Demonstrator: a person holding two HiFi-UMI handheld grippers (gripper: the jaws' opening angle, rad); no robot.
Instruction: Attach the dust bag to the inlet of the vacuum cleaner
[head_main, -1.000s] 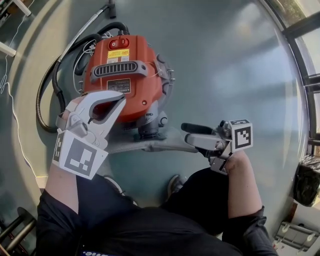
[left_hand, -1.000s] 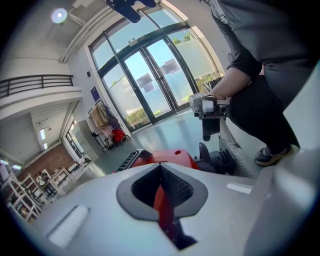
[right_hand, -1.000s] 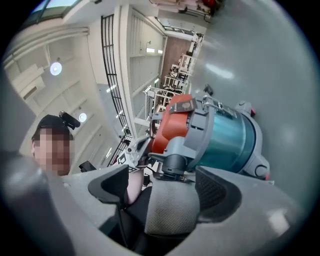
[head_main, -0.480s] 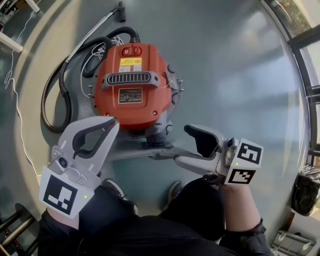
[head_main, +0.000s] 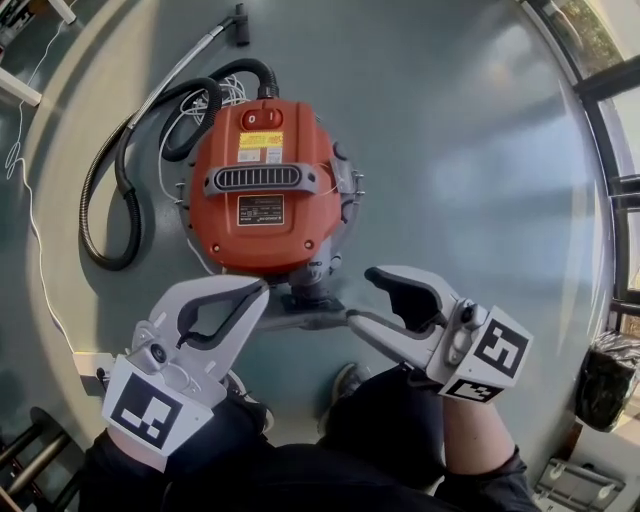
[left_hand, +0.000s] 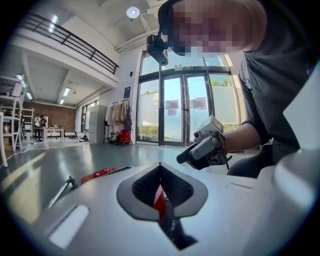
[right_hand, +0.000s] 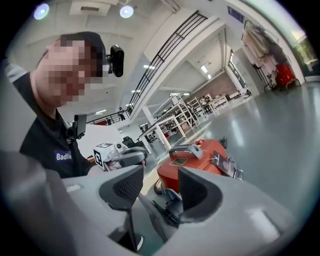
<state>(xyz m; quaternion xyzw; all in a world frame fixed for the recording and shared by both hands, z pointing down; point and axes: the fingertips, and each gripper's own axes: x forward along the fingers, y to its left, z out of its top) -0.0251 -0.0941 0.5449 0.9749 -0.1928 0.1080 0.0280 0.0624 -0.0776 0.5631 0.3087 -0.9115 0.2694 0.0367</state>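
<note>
Two hand-held grippers — left (head_main: 258, 291) clenched empty, right (head_main: 360, 296) just closing, empty — one vacuum cleaner (head_main: 262, 185).

I'm in a dark short-sleeved shirt (right_hand: 42, 145) with a small white-lettered patch (right_hand: 62, 156) on the chest, dark trousers (head_main: 385, 430) and a grey shoe (head_main: 345, 380). A black camera (right_hand: 117, 60) rides on my head. My left gripper (head_main: 258, 293) is pale grey with dark ribbed pads and a black-and-white marker cube (head_main: 145, 415).

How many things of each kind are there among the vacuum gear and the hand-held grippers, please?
Vacuum cleaner: 1
Hose: 1
Dust bag: 1
Hand-held grippers: 2, the left hand-held gripper and the right hand-held gripper
Total: 5
</note>
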